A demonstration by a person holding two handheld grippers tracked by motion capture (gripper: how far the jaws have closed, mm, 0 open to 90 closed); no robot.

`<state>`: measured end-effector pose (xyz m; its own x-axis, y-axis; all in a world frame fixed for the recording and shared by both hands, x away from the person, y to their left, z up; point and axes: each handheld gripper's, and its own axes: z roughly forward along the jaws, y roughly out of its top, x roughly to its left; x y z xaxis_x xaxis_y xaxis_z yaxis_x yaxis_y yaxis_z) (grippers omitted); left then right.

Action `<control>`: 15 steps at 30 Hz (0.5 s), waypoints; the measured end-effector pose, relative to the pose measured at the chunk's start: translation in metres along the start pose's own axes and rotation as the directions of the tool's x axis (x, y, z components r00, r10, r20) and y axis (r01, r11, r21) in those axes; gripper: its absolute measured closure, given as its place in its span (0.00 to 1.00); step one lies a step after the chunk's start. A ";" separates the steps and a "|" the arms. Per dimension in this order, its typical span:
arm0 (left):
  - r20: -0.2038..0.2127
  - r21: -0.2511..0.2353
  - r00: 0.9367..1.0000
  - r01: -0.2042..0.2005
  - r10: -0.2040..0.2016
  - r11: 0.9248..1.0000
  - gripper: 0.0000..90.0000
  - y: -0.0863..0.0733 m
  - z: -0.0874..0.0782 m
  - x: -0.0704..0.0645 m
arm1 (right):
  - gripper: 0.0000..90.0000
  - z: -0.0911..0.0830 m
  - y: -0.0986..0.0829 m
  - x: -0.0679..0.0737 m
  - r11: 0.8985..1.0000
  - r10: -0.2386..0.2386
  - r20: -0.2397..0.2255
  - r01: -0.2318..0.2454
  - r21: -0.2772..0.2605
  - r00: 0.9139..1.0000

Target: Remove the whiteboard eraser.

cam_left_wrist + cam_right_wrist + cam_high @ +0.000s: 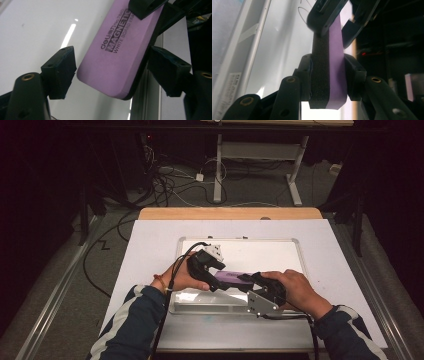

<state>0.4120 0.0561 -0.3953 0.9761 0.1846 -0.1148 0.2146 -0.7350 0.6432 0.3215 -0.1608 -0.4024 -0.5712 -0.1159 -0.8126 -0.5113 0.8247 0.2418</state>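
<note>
Two grippers meet on one purple whiteboard eraser [231, 277]: right gripper [327, 75] clamps its 3 o'clock end; left gripper [110, 72], jaws apart, straddles its 9 o'clock end.

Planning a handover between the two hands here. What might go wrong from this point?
The right tool clamps only one end of the purple eraser, so it may pivot or slip. The left tool stands open around the far end; closing off-centre might knock it down onto the whiteboard.
</note>
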 end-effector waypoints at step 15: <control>0.076 0.086 0.995 -0.073 0.066 0.994 0.29 0.011 0.003 0.007 | 0.71 0.003 0.008 0.012 0.974 -0.228 0.097 0.228 0.016 0.969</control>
<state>0.4210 0.0473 -0.3907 0.9879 0.0858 -0.1289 0.1454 -0.8000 0.5821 0.3124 -0.1542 -0.4123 -0.3743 -0.2467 -0.8939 -0.6178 0.7852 0.0420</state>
